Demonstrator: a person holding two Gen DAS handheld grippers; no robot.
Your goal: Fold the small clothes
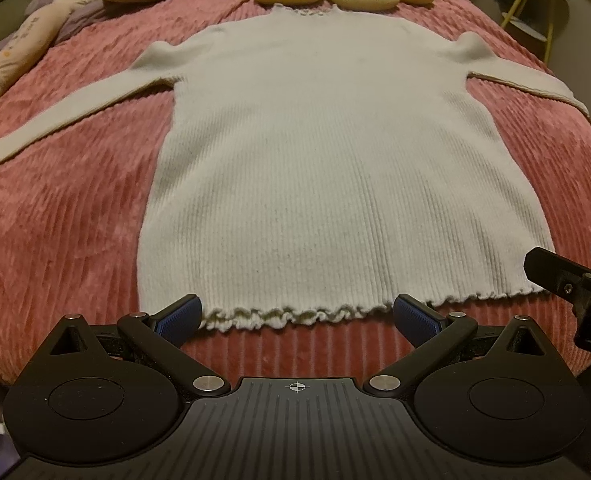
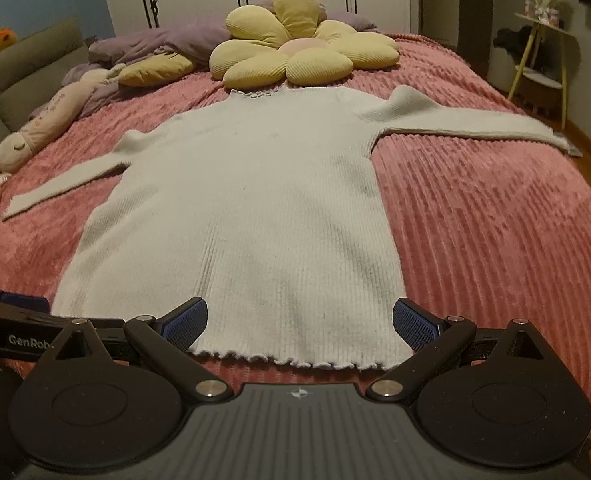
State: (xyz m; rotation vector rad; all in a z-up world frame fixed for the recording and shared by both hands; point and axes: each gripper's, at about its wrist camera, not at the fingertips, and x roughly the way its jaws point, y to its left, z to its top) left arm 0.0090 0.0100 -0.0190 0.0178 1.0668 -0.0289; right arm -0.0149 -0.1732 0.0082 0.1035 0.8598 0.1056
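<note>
A white ribbed sweater [image 1: 315, 152] [image 2: 255, 208] lies flat on the pink bedspread [image 1: 63, 220] [image 2: 487, 220], neck far from me, both sleeves spread out sideways, frilled hem nearest. My left gripper [image 1: 297, 316] is open just in front of the hem, toward its left half, with nothing between its blue pads. My right gripper [image 2: 300, 320] is open too, hovering over the hem's right half, empty. Each gripper shows at the edge of the other's view: the right one's body [image 1: 575, 284], the left one's body [image 2: 11, 320].
A yellow flower cushion [image 2: 295, 52] and purple bedding [image 2: 167, 40] lie past the sweater's neck. Plush toys [image 1: 19, 48] line the bed's left side, next to a green sofa [image 2: 23, 68]. A small side table [image 2: 543, 60] stands at the right; white wardrobe doors behind.
</note>
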